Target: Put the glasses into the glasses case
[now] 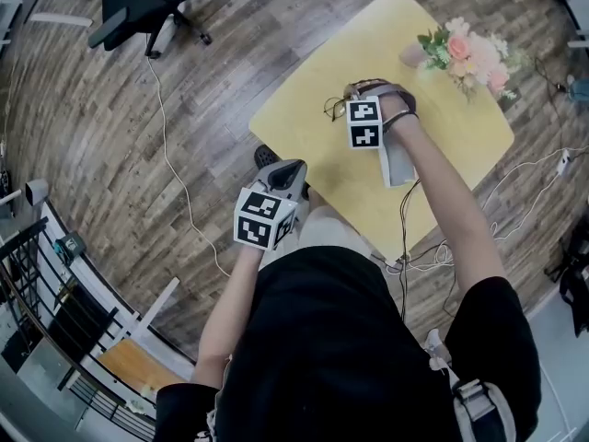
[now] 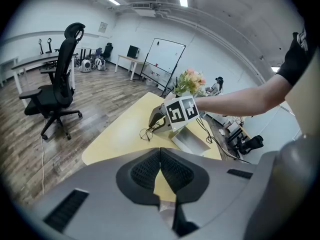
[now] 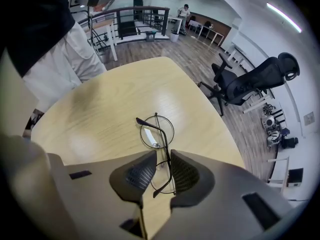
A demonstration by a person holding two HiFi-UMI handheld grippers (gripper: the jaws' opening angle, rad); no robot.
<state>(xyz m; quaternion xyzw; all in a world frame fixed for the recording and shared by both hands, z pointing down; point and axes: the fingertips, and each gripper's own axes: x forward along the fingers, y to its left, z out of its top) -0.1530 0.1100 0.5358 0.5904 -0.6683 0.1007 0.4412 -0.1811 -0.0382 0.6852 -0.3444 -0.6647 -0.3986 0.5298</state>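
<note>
The glasses (image 3: pixel 156 133) lie folded on the yellow table (image 1: pixel 304 127). The right claw (image 3: pixel 162 156) points down at them. Its two jaws are only a little way apart, with the thin frame between them but not squeezed. The gray case (image 1: pixel 398 166) lies on the table just beside the glasses. The left claw (image 2: pixel 160 156) is closed with nothing in it, just off the table's near edge.

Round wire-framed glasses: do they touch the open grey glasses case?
Apart. The left gripper view shows bare yellow table between the round wire-framed glasses and the open grey glasses case.
</note>
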